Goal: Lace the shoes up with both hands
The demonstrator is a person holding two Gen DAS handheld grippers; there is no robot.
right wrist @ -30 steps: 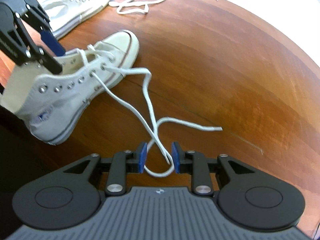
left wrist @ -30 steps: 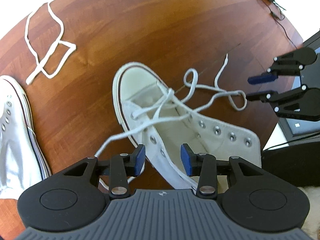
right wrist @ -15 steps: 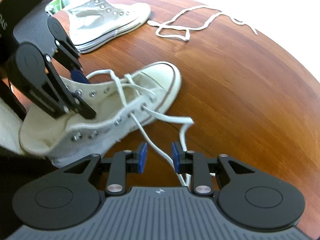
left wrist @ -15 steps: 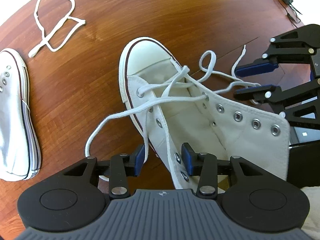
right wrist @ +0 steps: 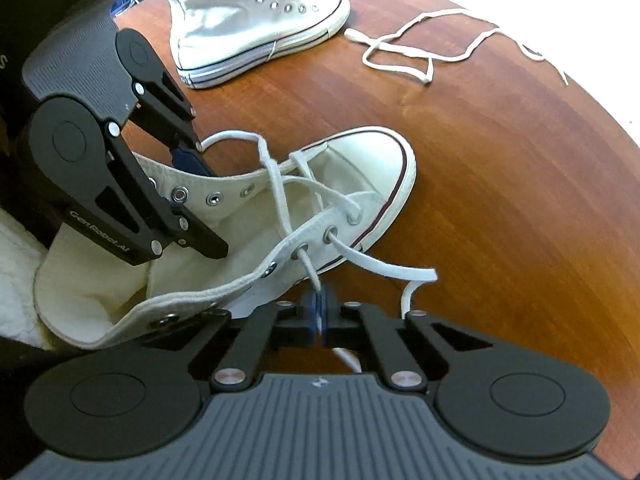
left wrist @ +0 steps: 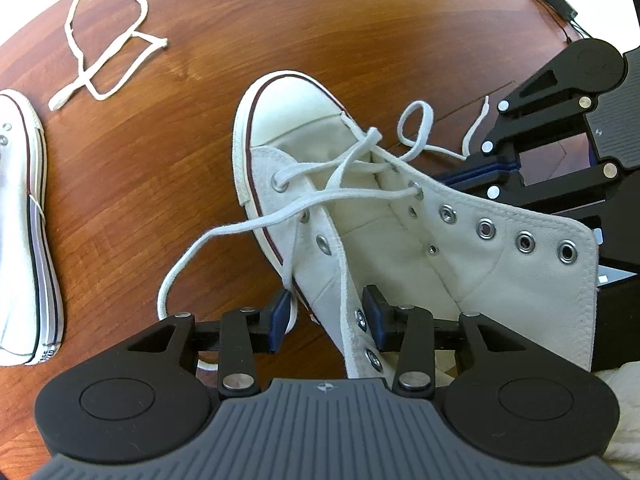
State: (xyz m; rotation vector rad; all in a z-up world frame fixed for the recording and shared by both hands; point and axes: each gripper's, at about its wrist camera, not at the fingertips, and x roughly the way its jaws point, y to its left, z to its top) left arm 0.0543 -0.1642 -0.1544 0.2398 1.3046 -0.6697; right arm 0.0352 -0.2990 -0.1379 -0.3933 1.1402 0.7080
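Spare shoe (left wrist: pixel 24 232) and loose lace (left wrist: pixel 108 36) far left on tabletop (left wrist: pixel 360 20). Left claw (left wrist: pixel 326 318) spread, straddling side flap of half-laced sneaker (left wrist: pixel 400 240) at centre. Right claw (right wrist: pixel 319 312) pressed together, pinching the shoelace (right wrist: pixel 310 270) beside sneaker.

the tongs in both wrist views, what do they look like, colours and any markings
Both match. The left tongs and right tongs have black linkage arms with silver pivot rivets, blue pads on the fingertips, round black hubs either side and a grey ribbed body bearing a small crosshair mark. In the right wrist view, one left arm reads "GenRobot.AI" in white.
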